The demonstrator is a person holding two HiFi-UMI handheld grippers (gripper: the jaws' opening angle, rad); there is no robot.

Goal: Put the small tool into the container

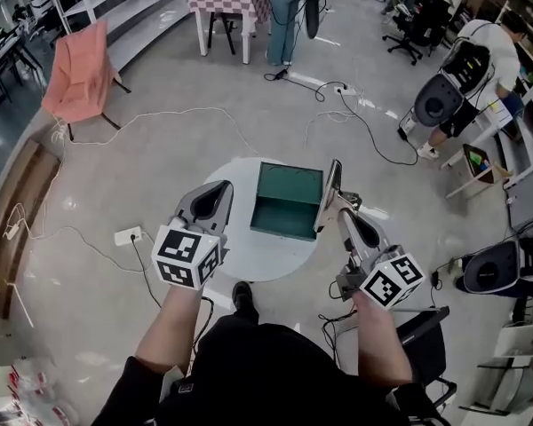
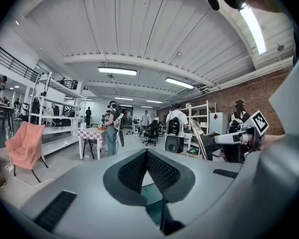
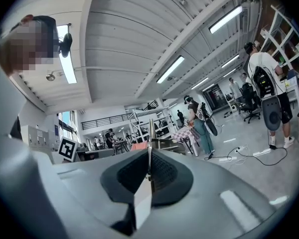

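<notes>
Head view: over a round table [image 1: 249,264], the right gripper [image 1: 344,213] holds the small tool [image 1: 331,185], a flat blade, upright just beside the open green container [image 1: 289,204]; the left gripper [image 1: 220,193] hangs near its other side. Left gripper view: jaws pressed together, nothing between. Right gripper view: jaws clamped on the blade, seen edge-on. The tool looks best carried over the opening and lowered inside before release

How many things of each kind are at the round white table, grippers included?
grippers: 2, the left gripper and the right gripper
green container: 1
small tool: 1, held in the right gripper
total: 4
</notes>
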